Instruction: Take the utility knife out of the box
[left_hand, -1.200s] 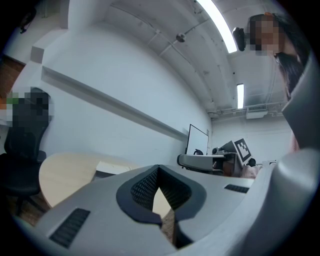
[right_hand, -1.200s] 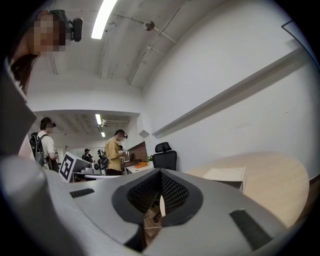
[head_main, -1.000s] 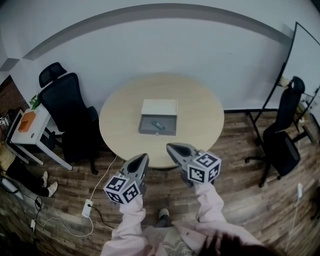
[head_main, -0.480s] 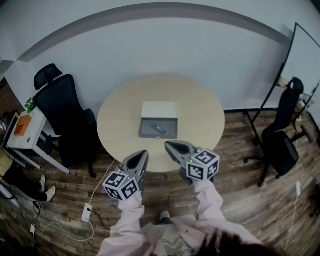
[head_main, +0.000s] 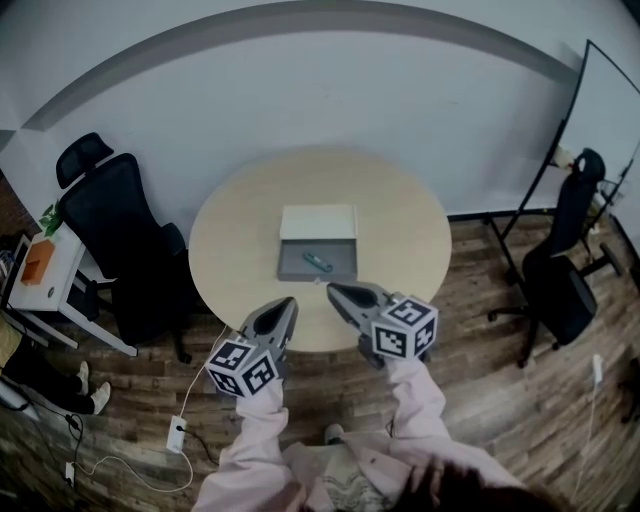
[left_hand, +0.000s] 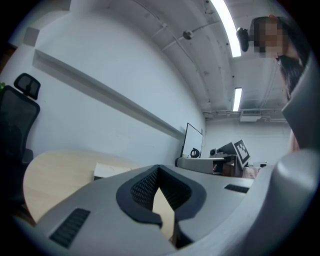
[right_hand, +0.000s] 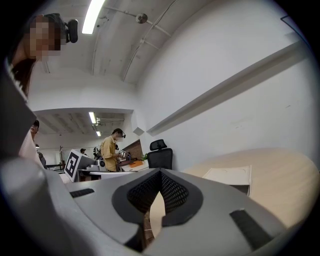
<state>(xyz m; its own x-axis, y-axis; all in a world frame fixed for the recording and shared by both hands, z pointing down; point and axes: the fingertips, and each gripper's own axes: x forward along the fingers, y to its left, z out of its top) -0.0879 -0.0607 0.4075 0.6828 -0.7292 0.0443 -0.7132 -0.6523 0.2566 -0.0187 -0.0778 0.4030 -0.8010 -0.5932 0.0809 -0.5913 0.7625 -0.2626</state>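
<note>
Left gripper (head_main: 285, 304) and right gripper (head_main: 335, 291) closer to the round pale-wood table (head_main: 400, 240) than a second ago, both claws pressed together on nothing, short of its near edge, utility knife (head_main: 317, 261) lying inside the open grey box (head_main: 292, 266) mid-table, bare tabletop all round, black office chair (head_main: 110, 215) at left, plank floor (head_main: 480, 400), black-and-white square markers on the gripper cubes

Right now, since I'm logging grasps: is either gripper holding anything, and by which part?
Nothing is held. The left gripper and right gripper are both shut and empty; the utility knife lies in the open box on the table.
</note>
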